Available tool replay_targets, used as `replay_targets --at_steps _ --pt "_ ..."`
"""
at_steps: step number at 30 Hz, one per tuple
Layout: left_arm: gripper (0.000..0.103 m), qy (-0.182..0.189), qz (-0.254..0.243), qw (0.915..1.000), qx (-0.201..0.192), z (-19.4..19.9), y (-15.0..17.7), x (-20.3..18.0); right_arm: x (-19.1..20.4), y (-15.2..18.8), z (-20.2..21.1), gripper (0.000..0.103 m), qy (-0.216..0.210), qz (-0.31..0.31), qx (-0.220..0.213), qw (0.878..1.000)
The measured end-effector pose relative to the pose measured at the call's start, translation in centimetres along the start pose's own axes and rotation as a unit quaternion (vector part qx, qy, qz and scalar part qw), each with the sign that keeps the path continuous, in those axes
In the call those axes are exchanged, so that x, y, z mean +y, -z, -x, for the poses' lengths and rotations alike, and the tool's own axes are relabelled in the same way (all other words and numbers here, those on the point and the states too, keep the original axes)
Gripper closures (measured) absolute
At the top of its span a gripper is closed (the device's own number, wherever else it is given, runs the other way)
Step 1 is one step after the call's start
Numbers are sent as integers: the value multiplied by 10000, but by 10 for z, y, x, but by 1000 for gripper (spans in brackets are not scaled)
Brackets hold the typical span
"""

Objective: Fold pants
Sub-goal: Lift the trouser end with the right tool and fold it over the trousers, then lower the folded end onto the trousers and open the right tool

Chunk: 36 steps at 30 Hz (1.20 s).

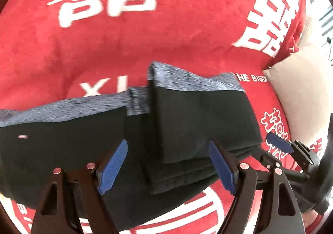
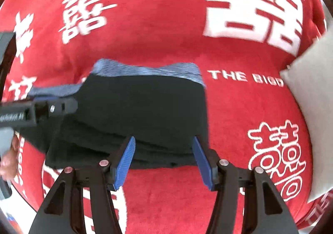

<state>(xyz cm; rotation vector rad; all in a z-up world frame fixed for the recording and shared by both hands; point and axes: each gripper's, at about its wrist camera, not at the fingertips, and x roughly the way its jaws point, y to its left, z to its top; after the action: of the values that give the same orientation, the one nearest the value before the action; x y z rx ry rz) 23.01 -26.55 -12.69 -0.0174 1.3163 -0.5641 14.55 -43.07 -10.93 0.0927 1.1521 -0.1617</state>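
red blanket (image 2: pixel 166 32) printed "THE BIGD", white double-happiness characters, "XI"

I see the pants (image 1: pixel 187 121) as matt black cloth with a heathered blue-grey knit waistband (image 2: pixel 149 70). They lie on a plush red blanket (image 1: pixel 145 42); my gripper pads (image 2: pixel 127 161) look like ribbed blue plastic.

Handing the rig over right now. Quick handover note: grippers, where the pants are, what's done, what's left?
Left gripper: open, empty, above the pants.
Right gripper: open, empty, at the near edge of the fold.
Pants: dark with a grey-blue waistband, on the red blanket, a cushion on the right.
Done: one end folded over into stacked layers.
Left: probably fold the flat remainder under the left gripper, then square the stack.
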Motion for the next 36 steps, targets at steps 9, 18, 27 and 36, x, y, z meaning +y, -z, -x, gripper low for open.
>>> replay_targets --at_steps 9,18,27,36 --pt "55 233 77 9988 414 -30 -5 -1 -20 14 -1 42 -310 -460 35 9985" --pt "99 498 14 9987 74 3 3 -10 -34 12 3 45 -500 -608 133 9968" --pt "98 439 415 9970 491 -28 51 24 -24 18 5 45 -581 -355 408 9968" --pt "96 187 401 9987 237 -11 56 17 -31 19 2 45 -670 -404 561 9954"
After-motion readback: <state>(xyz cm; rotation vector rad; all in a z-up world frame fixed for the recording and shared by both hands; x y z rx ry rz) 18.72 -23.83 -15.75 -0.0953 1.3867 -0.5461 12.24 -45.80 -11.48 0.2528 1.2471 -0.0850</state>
